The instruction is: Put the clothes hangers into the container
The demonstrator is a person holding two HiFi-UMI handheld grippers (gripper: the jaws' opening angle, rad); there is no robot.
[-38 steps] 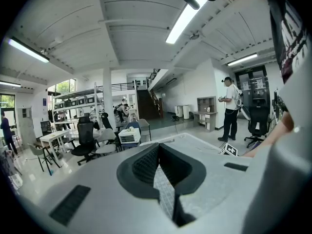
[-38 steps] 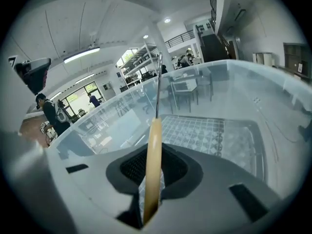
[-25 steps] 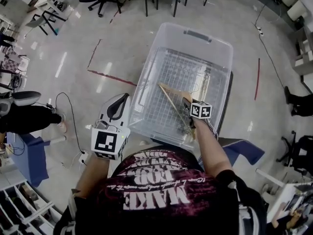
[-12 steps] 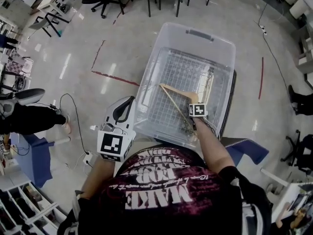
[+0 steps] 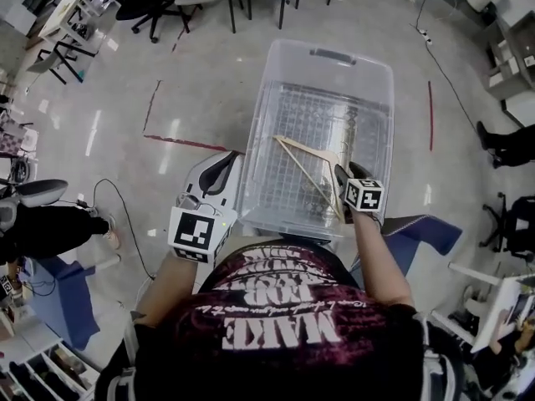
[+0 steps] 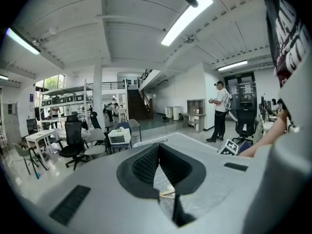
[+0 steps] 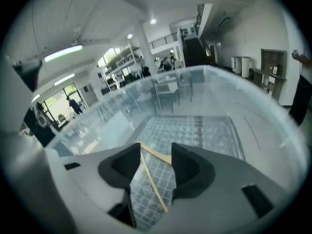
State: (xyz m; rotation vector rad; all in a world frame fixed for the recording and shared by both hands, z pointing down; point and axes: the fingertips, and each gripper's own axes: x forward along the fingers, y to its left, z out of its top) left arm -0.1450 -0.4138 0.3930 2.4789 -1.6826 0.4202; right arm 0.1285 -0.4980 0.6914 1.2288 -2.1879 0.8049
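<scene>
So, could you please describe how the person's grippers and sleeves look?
The left gripper and right gripper have pale grey bodies and black fingers; each carries a cube with black-and-white square markers. The right one's fingers are closing, gripping nothing. The T-shirt is dark, short-sleeved, with white lettering.

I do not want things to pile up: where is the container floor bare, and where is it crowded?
Bare: the far half of the container floor, between the far wall and the wooden hanger, and a strip along the left wall. Crowded: the near right corner, where the hanger lies.
</scene>
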